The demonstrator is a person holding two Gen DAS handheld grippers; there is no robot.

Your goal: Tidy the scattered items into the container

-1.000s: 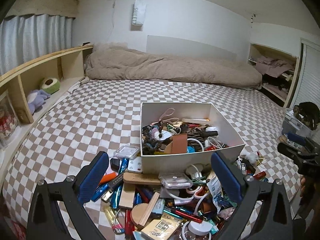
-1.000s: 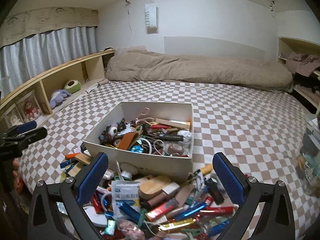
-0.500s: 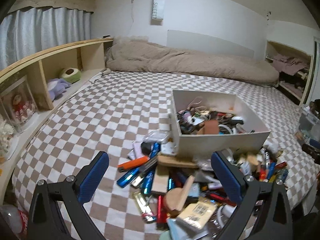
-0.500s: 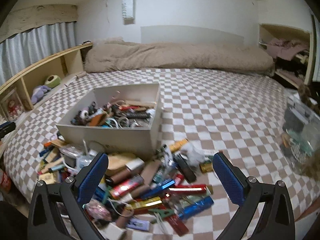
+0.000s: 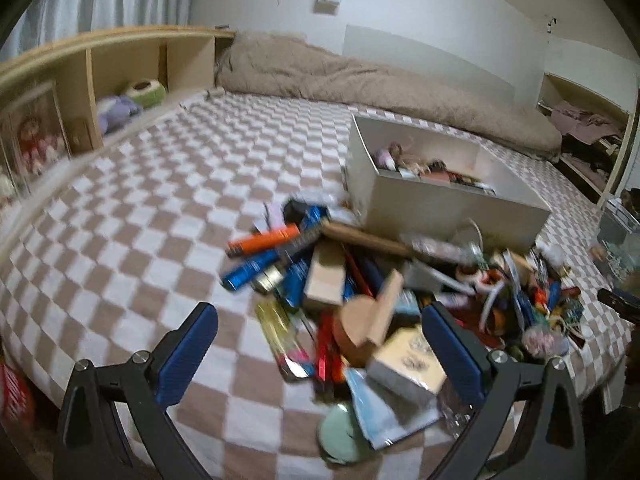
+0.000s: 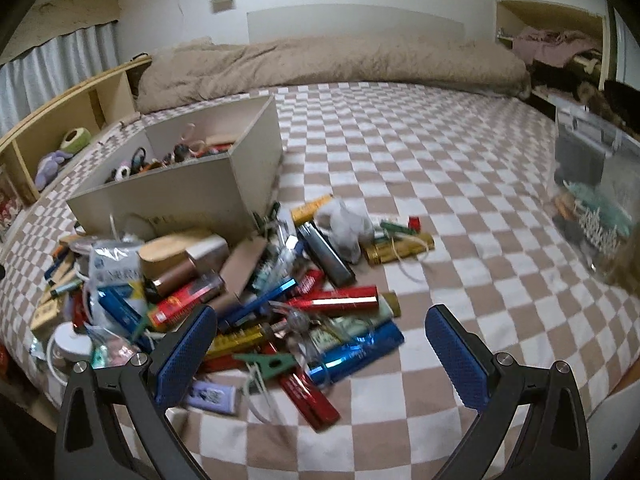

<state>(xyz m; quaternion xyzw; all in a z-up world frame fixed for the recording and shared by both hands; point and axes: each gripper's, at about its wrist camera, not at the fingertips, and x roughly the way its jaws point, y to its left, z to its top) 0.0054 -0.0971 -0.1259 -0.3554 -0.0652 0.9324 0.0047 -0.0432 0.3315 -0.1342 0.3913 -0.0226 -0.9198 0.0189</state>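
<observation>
1. Left wrist view: left gripper [image 5: 320, 354] w/ blue-padded black jaws spread wide, nothing held, hovering above near edge of the brown-and-white checked bed cover [image 5: 160, 208].
2. Same view, blurry: white rectangular cardboard box [image 5: 436, 204] sits on bed to the right, partly filled w/ small stuff. Heap of scattered small items [image 5: 380, 300] lies against its near wall, spreading toward camera.
3. In heap: orange tube [image 5: 264, 240] at left edge, blue foil stick [image 5: 250, 270] just below it, light wooden block [image 5: 326, 274] in the middle.
4. Right wrist view: right gripper [image 6: 320, 350] jaws also wide apart, empty, over the heap's near-right part.
5. Box [image 6: 180, 192] is at left-centre here, heap [image 6: 224, 288] in front of & right of it. Red foil tube [image 6: 336, 298] and blue foil tube [image 6: 356, 350] lie between the jaws; gold tube [image 6: 400, 248] further right, apart from the main pile.
6. Clear plastic bag [image 6: 596, 196] w/ contents at far right edge of bed.
</observation>
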